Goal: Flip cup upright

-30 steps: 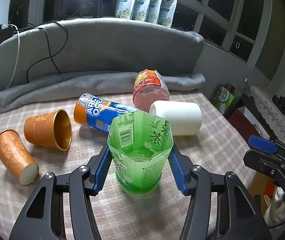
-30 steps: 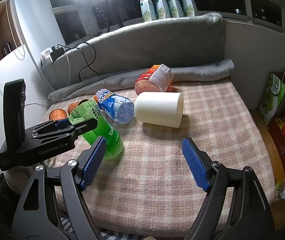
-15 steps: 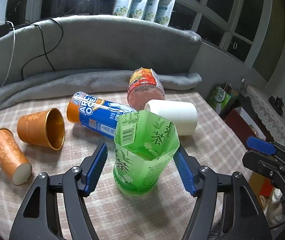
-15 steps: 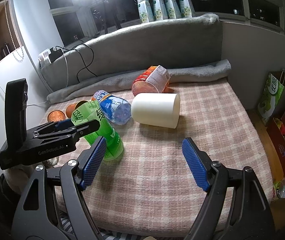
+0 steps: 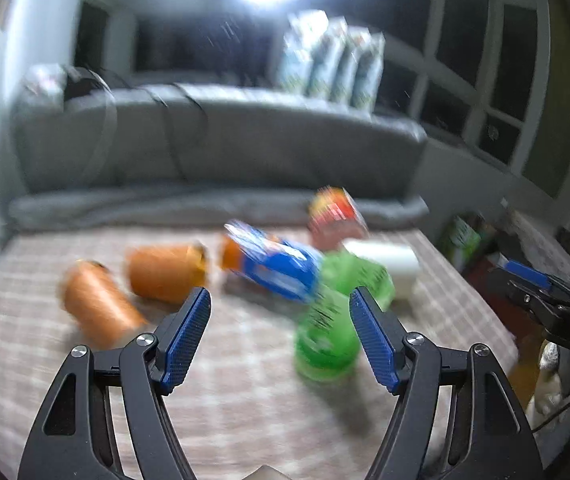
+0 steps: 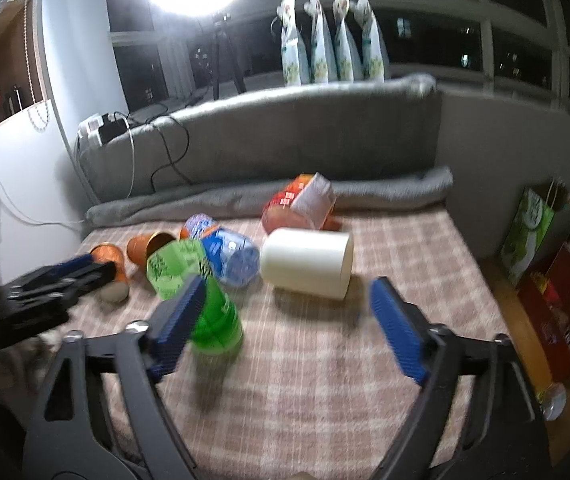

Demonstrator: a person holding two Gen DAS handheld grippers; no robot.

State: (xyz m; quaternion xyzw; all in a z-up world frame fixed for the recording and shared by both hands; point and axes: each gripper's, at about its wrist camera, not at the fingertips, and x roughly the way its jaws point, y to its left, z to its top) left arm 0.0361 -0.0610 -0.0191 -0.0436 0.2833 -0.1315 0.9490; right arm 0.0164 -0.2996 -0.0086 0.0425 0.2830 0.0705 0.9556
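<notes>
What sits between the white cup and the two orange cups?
In the right wrist view, the blue-labelled cup lies on its side between the white cup and the orange cups, with the green cup standing just in front.

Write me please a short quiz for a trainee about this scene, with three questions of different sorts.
1. True or false: the green cup stands on its base on the checked cloth.
2. Choose one. The left tongs are: A) shut on the green cup; B) open and holding nothing; C) shut on an orange cup.
3. Fill the gap: the white cup lies on its ____.

Key: 1 true; 2 B; 3 side.
</notes>
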